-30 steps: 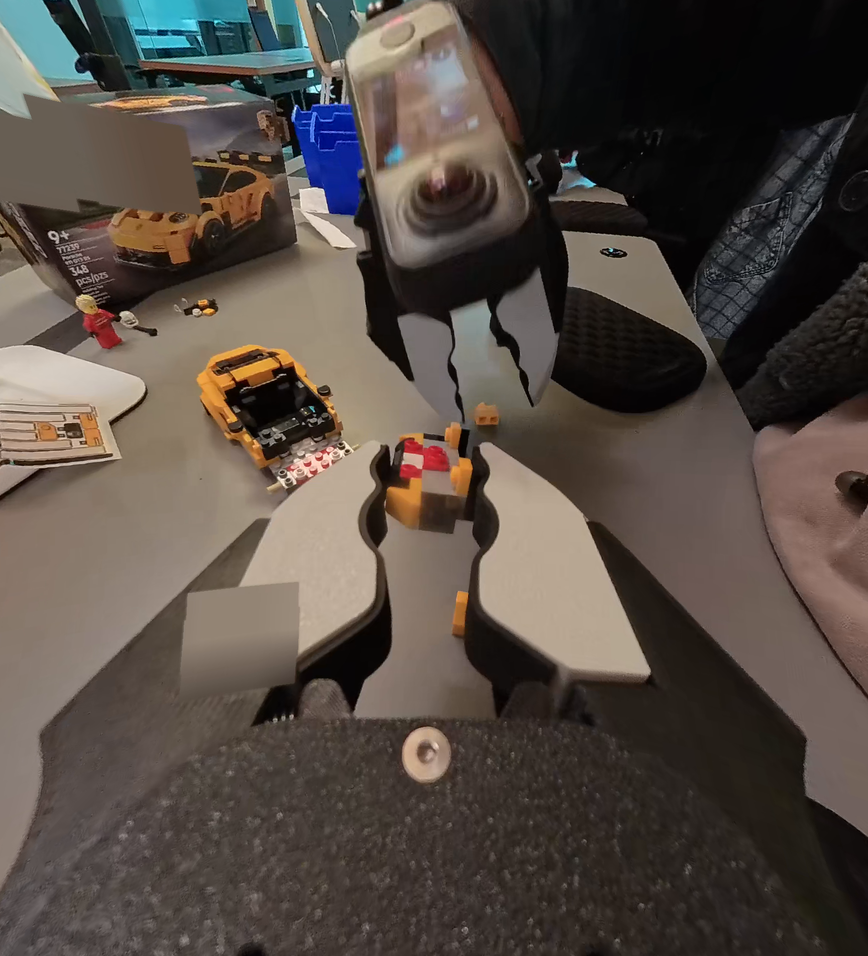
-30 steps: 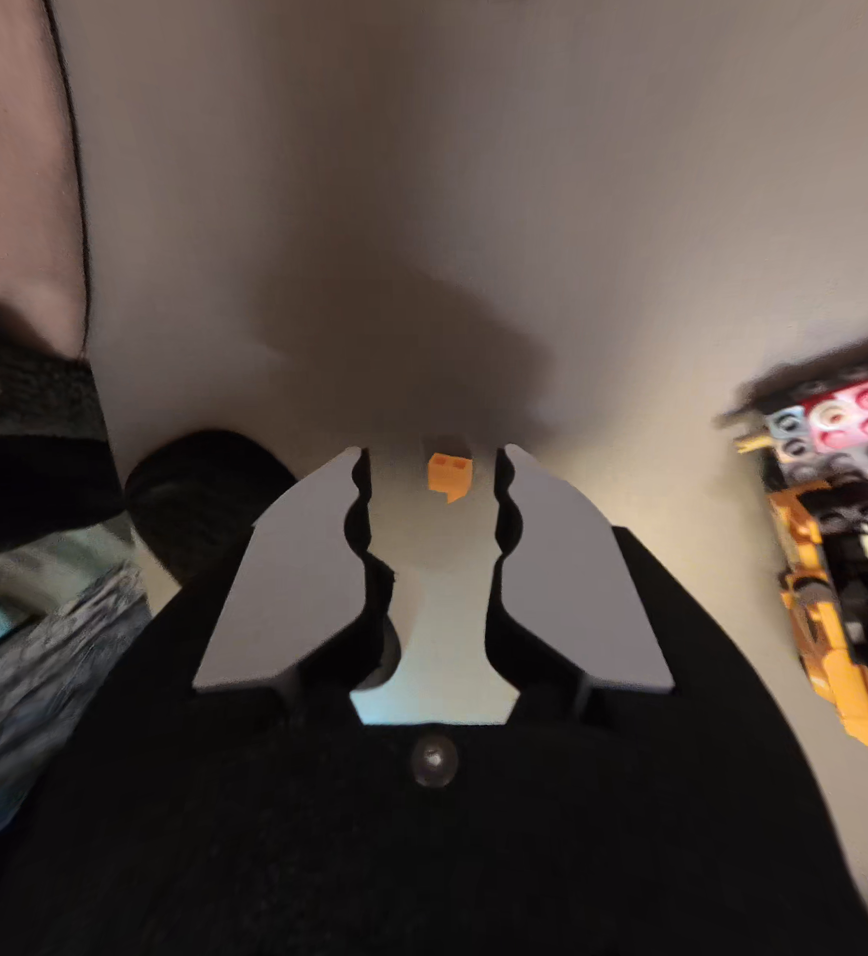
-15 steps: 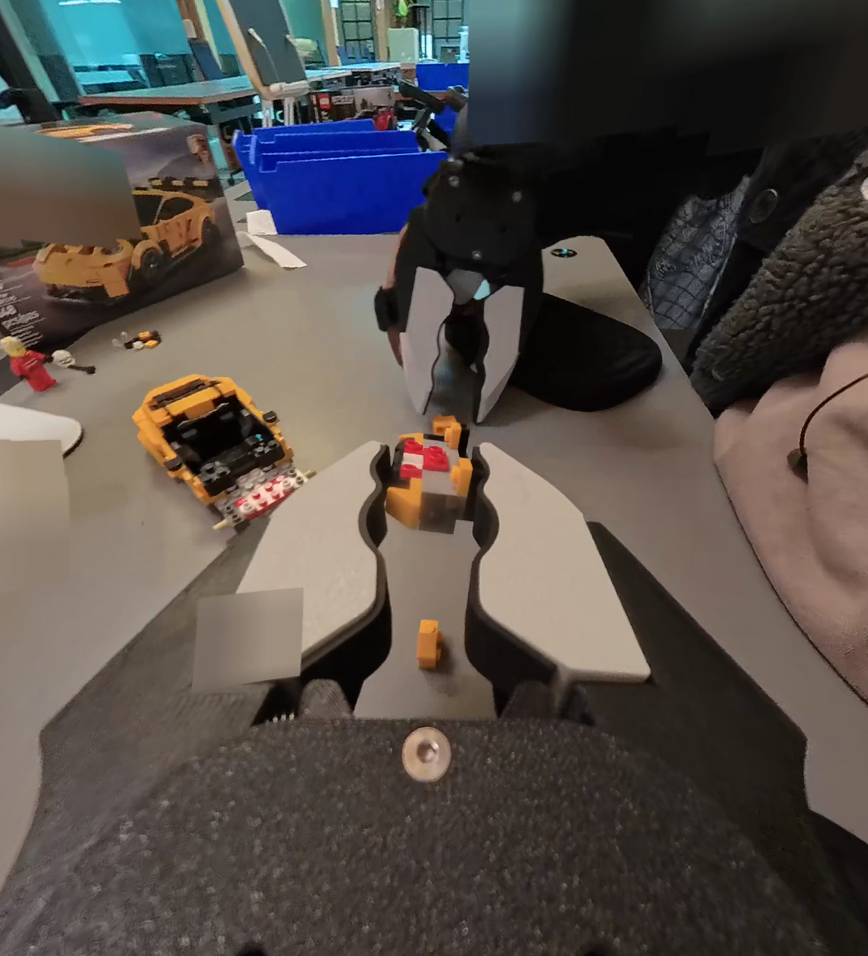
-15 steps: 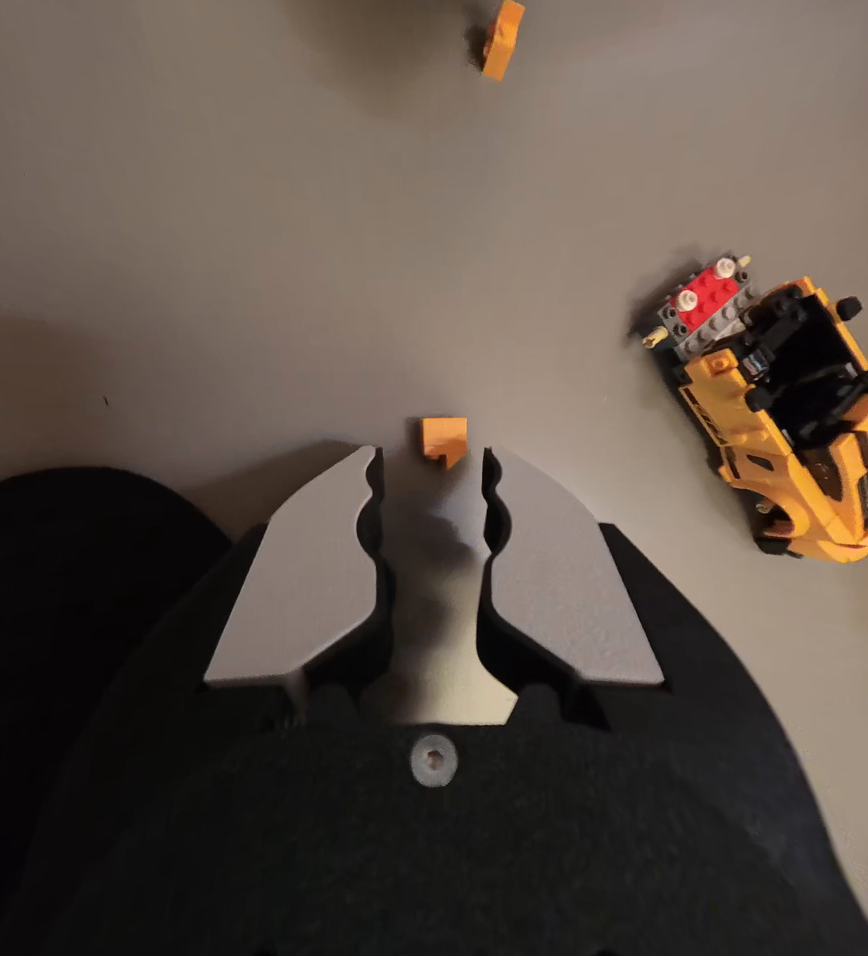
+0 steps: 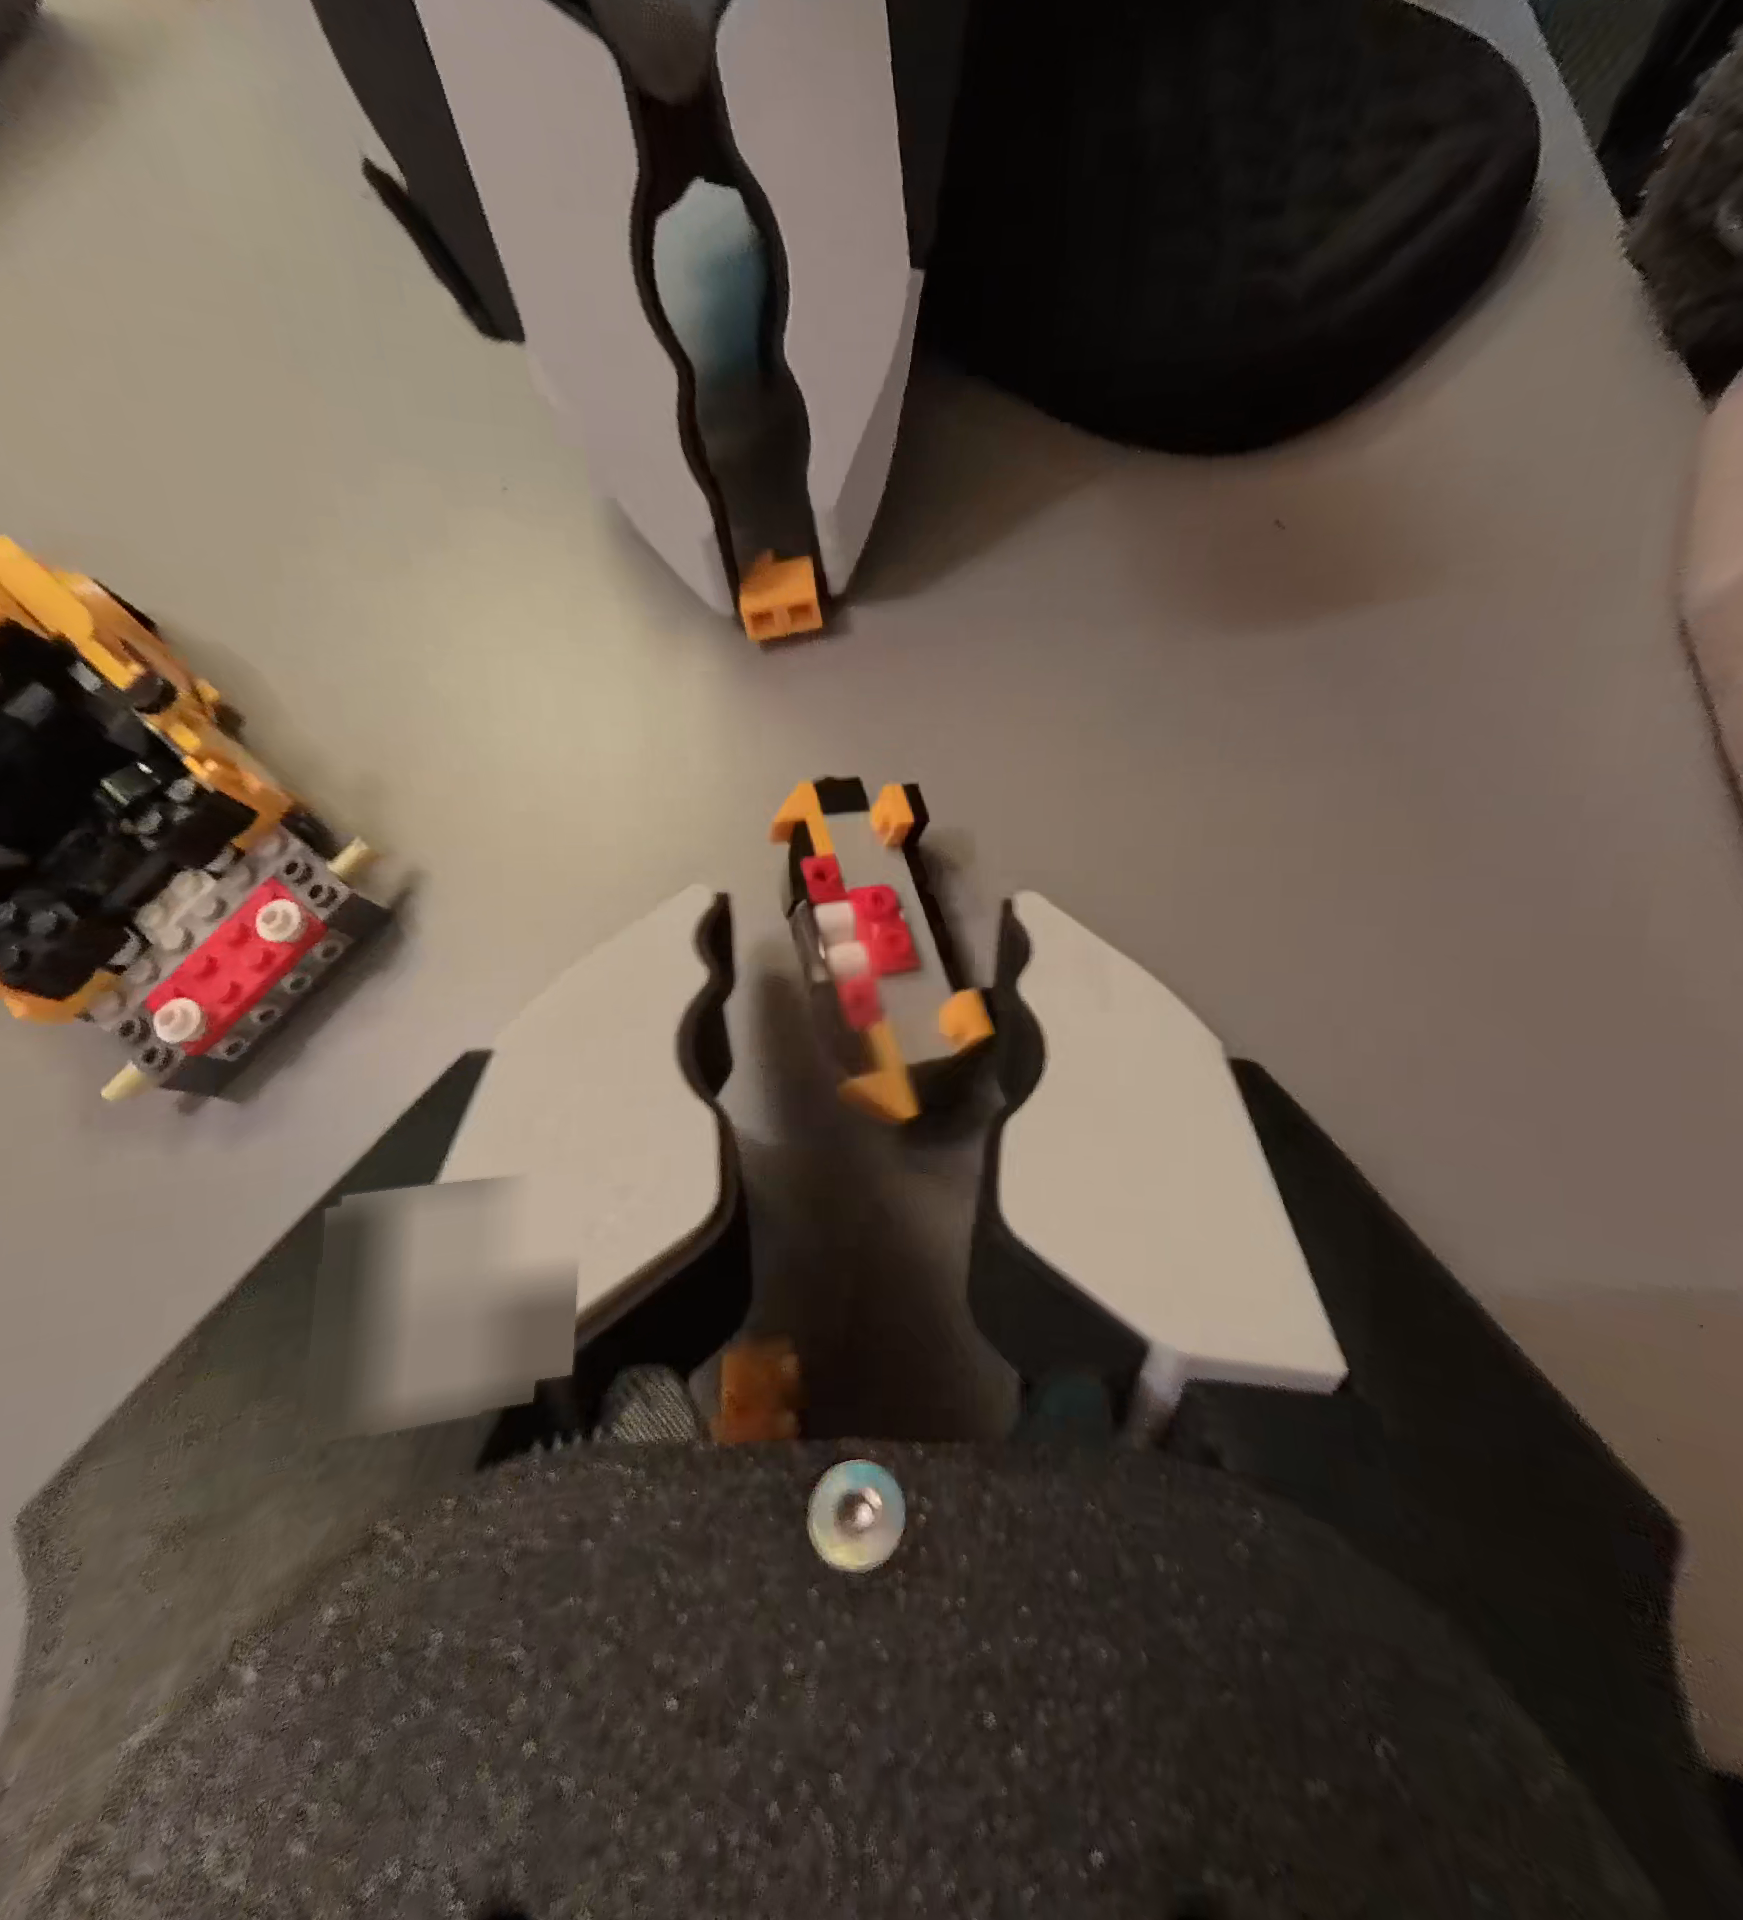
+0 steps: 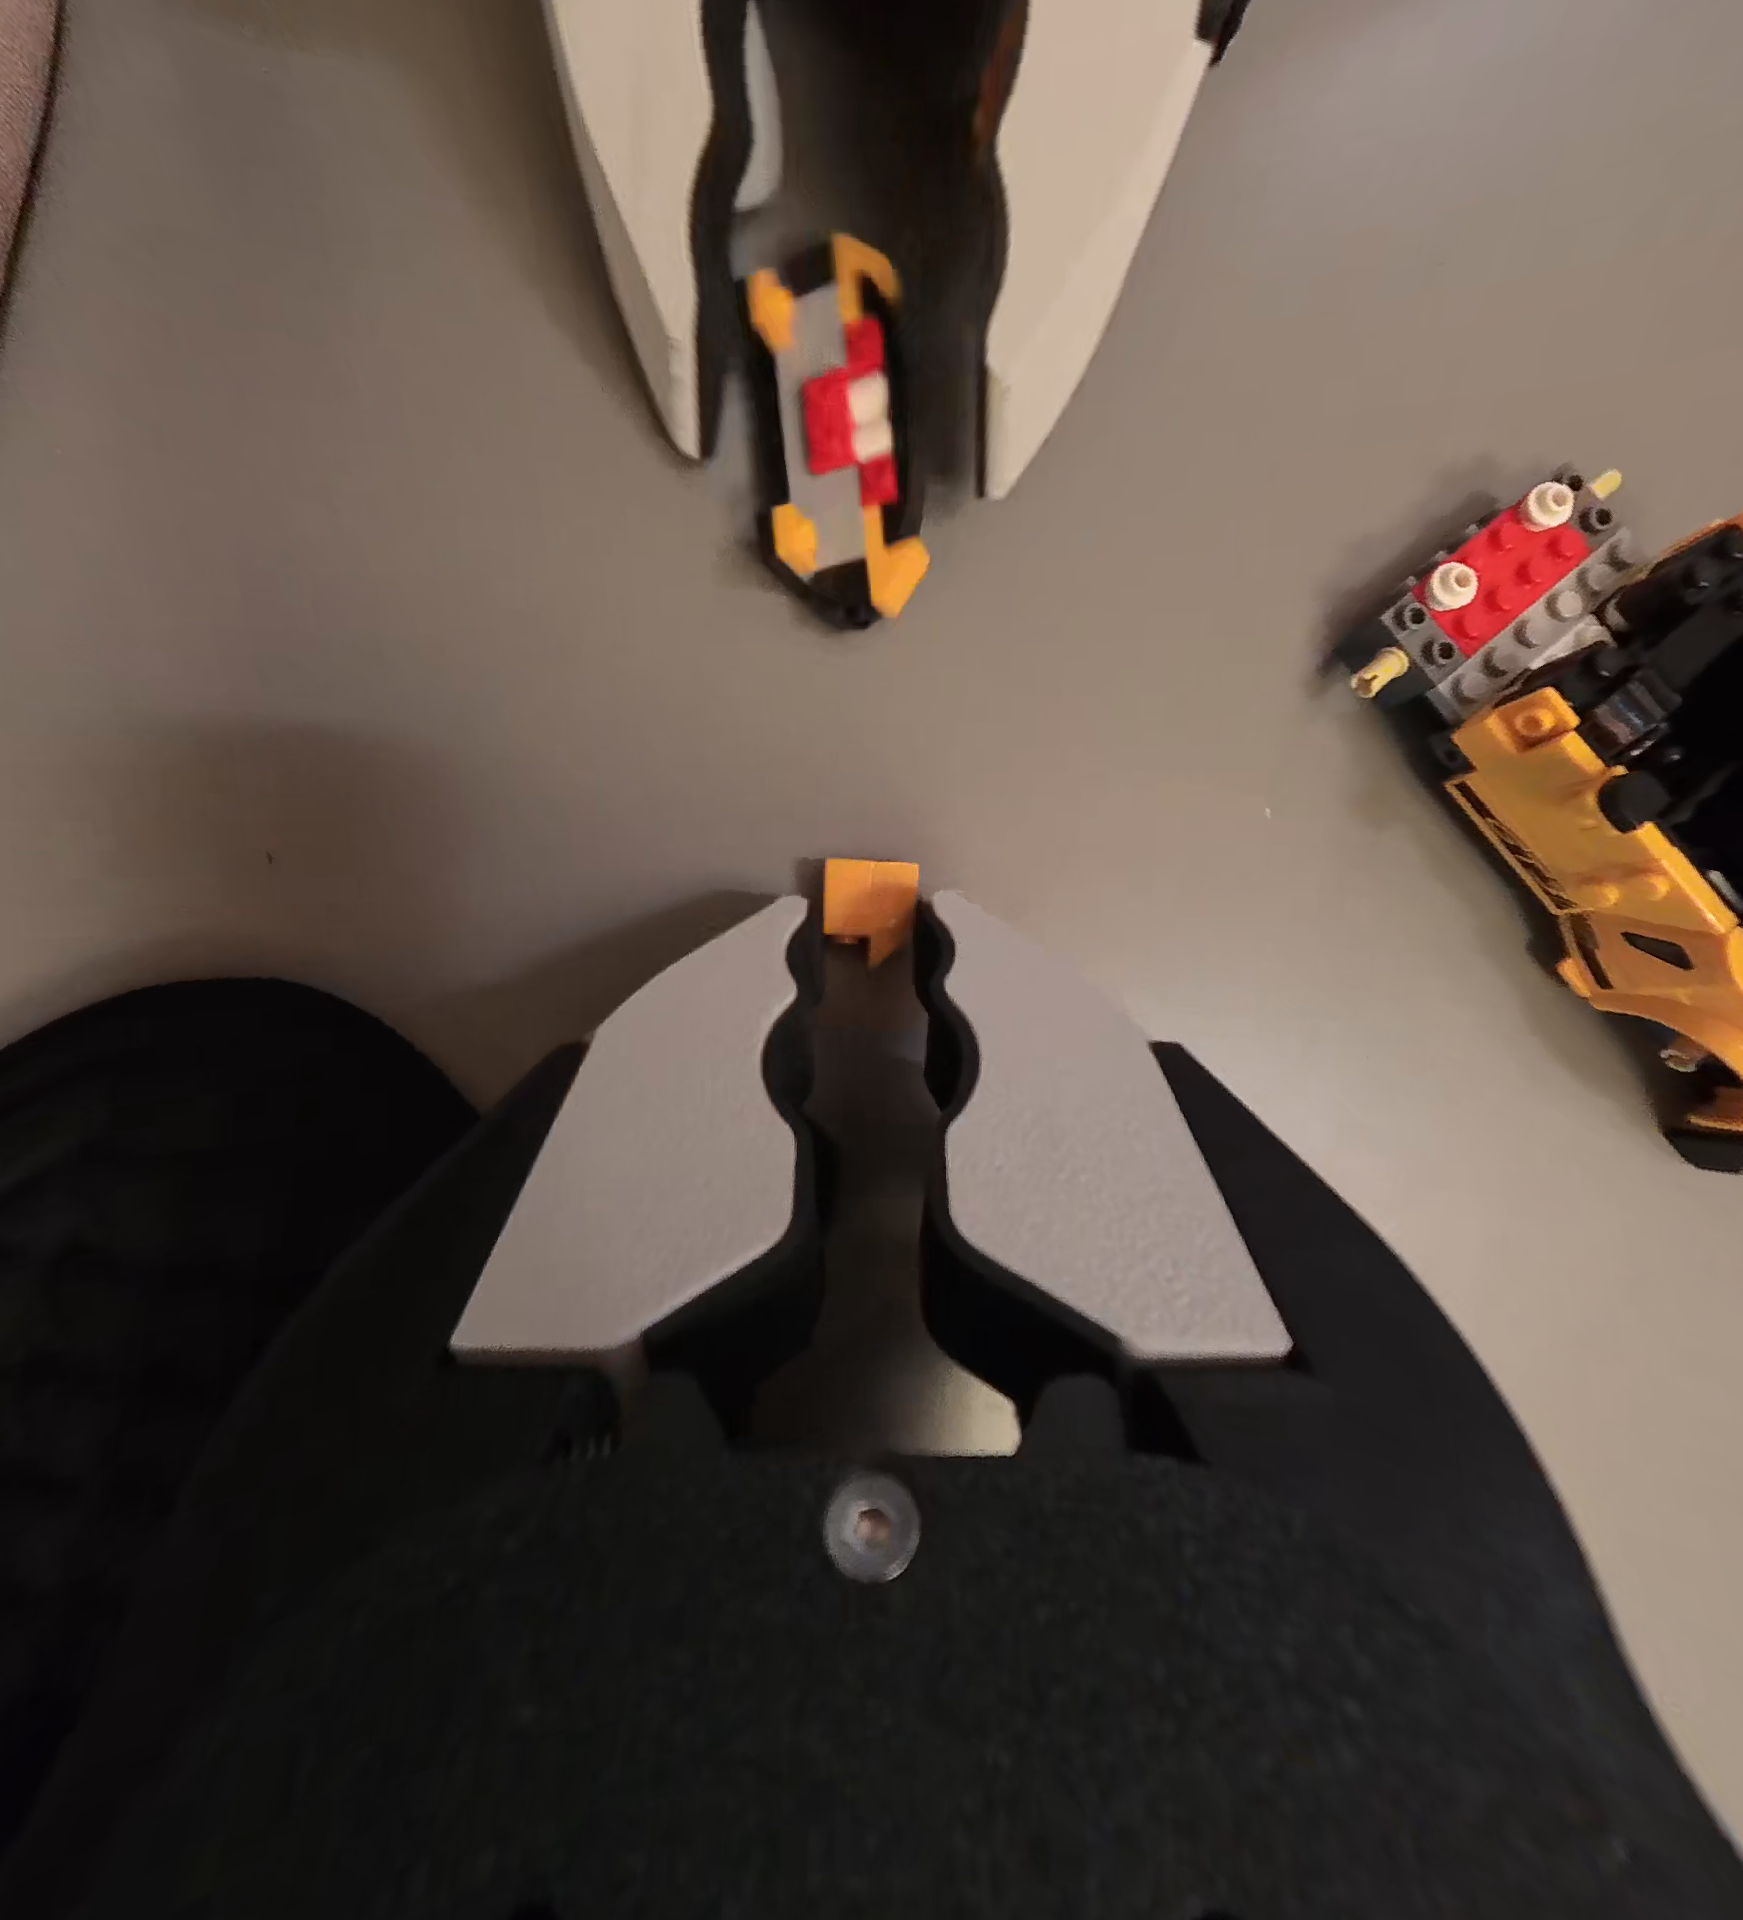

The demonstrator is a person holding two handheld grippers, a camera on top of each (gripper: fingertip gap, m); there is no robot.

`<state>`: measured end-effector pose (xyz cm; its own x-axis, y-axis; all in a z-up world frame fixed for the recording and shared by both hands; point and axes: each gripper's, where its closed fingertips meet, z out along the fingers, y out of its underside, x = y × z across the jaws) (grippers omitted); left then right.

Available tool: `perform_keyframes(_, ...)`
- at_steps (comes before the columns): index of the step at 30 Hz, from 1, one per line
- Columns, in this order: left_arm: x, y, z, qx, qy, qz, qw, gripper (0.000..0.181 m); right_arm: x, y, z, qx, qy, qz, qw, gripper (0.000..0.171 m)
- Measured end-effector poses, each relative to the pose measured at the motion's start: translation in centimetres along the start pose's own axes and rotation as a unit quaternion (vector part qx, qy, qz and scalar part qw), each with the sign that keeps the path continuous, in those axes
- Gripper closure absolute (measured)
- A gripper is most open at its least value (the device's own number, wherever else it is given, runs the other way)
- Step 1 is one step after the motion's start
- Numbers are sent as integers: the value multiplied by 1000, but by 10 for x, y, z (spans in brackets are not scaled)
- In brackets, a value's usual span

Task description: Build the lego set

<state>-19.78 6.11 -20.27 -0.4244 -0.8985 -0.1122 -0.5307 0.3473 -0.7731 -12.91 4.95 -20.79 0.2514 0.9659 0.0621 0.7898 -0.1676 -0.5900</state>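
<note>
In the left wrist view, the left claw (image 5: 862, 925) hangs over the grey counter (image 5: 1262, 779) with its fingers spread wide and nothing clamped between them. A small sub-assembly (image 5: 877, 945) of grey, black, red, white and orange pieces lies on the counter in that gap, closer to the right-hand finger, though contact with it cannot be judged; its far end pokes out past the fingertips. A blurred orange piece (image 5: 758, 1392) sits deep in the gap near the claw's base. Off to the left, well apart, rests the partly built orange car (image 5: 67, 810), its open black interior showing and a red plate with two white studs on its near end. Farther on, facing this claw, the right claw (image 5: 782, 597) points down to the counter, its fingers drawn in on a small orange brick (image 5: 782, 608) at the tips. A dark rounded object (image 5: 1241, 208) lies beyond it. The right wrist view gives the same grip from behind: the right claw (image 6: 869, 914) pinches the orange brick (image 6: 869, 899) between its fingertips, the brick jutting out just ahead. Beyond, the sub-assembly (image 6: 839, 436) lies between the opposite claw's parted fingers, and the car (image 6: 1625, 790) sits to the right.
</note>
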Motion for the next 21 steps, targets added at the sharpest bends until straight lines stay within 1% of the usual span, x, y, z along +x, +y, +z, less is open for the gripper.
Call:
perform_keyframes(1,0,1,-2,0,6,-11,1000,126,1,0,0,-2,0,5,1000,155)
perform_keyframes(2,-3,-1,-5,5,2,-19,1000,122,1,0,0,-7,0,14,1000,155)
perform_keyframes(3,-7,-6,-10,18,-9,-17,1000,124,2,0,-1,-12,0,27,1000,155)
perform_keyframes(4,-11,-13,-16,34,-25,-7,999,129,1,-3,-3,-10,-8,47,999,155)
perform_keyframes(6,-10,-34,-22,67,-51,40,996,144,-6,-15,-8,1,-48,104,993,155)
perform_keyframes(7,-9,-42,-21,75,-64,68,993,148,-11,-23,-10,11,-73,132,988,154)
perform_keyframes(9,-2,-53,-15,75,-75,116,988,150,-20,-41,-16,30,-123,177,976,155)
perform_keyframes(12,11,-66,-11,93,-83,191,974,153,-31,-59,-24,36,-182,224,957,155)
perform_keyframes(15,15,-69,-11,85,-113,248,958,161,-40,-74,-32,52,-227,243,942,155)
perform_keyframes(17,18,-75,-14,93,-133,274,948,170,-42,-78,-34,55,-233,240,941,155)
perform_keyframes(19,19,-76,-16,94,-138,273,947,171,-43,-80,-36,63,-237,244,938,155)
perform_keyframes(21,17,-79,-20,113,-140,246,952,172,-39,-86,-40,95,-230,243,938,154)
